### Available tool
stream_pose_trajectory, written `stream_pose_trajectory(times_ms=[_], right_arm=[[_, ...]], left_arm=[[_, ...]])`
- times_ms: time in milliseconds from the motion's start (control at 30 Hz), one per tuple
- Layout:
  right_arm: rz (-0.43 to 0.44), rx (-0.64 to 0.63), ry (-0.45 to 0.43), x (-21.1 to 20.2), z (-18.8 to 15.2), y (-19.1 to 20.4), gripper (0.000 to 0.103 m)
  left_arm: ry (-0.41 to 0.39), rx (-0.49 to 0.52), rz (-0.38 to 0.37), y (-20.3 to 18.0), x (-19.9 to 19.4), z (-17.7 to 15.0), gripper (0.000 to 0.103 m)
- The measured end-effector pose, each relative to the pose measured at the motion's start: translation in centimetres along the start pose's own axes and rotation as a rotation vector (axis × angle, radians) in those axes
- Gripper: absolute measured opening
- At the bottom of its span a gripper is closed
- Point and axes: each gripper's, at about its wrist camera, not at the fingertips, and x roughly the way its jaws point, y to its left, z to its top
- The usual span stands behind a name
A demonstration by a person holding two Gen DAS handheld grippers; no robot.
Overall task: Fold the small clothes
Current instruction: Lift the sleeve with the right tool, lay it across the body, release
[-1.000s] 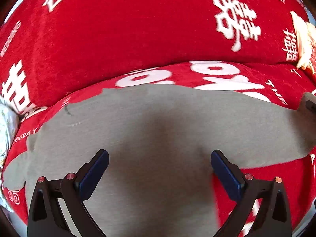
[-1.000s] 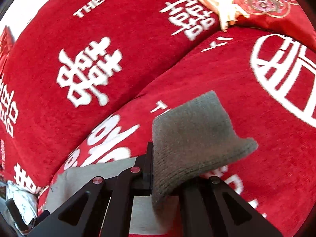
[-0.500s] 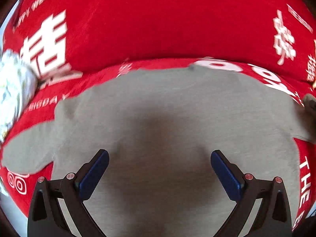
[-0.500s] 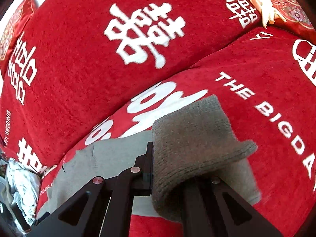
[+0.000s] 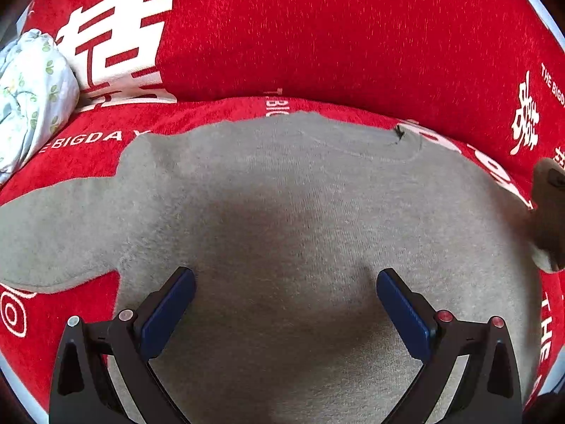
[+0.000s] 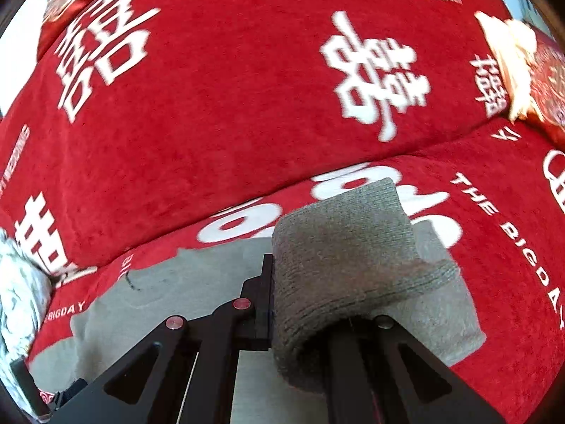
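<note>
A small grey sweater point(image 5: 282, 212) lies flat on the red sofa seat point(image 5: 88, 162), collar point(image 5: 399, 134) toward the backrest. Its left sleeve point(image 5: 53, 233) stretches out to the left. My left gripper point(image 5: 286, 282) hovers over the sweater's body, open, with only flat knit below its blue pads point(image 5: 169, 307). In the right wrist view my right gripper point(image 6: 303, 293) is shut on the ribbed cuff point(image 6: 346, 247) of the other sleeve, held up over the sweater's body point(image 6: 197, 282). That raised cuff point(image 5: 551, 212) also shows at the right edge of the left wrist view.
The red sofa backrest point(image 5: 317, 35) with white lettering rises right behind the sweater. A pale floral cloth bundle point(image 5: 31, 95) sits at the seat's left end. A red cushion with cream fringe point(image 6: 522, 67) lies at the far right.
My left gripper has slid left over the sweater, bringing its left sleeve and the collar into view. My right gripper has carried the cuff leftward and upward over the body.
</note>
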Motion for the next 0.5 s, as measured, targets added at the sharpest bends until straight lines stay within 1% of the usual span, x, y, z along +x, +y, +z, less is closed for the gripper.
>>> stream_pose_trajectory(times_ms=[100, 233, 367, 500], right_arm=[[0.008, -0.036, 0.013, 0.4, -0.7, 3.0, 0.004], [0.019, -0.083, 0.030, 1.0, -1.6, 6.7, 0.004], [0.031, -0.117, 0.046, 1.6, -2.6, 9.8, 0.004], [0.046, -0.157, 0.060, 2.3, -3.8, 13.3, 0.004]], left_arm=[[0.002, -0.007, -0.016, 0.6, 0.0, 0.1, 0.103], [0.000, -0.016, -0.013, 1.5, 0.0, 0.4, 0.103], [-0.001, -0.058, -0.025, 3.1, -0.4, 0.8, 0.103], [-0.015, -0.132, -0.016, 5.8, -1.1, 1.6, 0.103]])
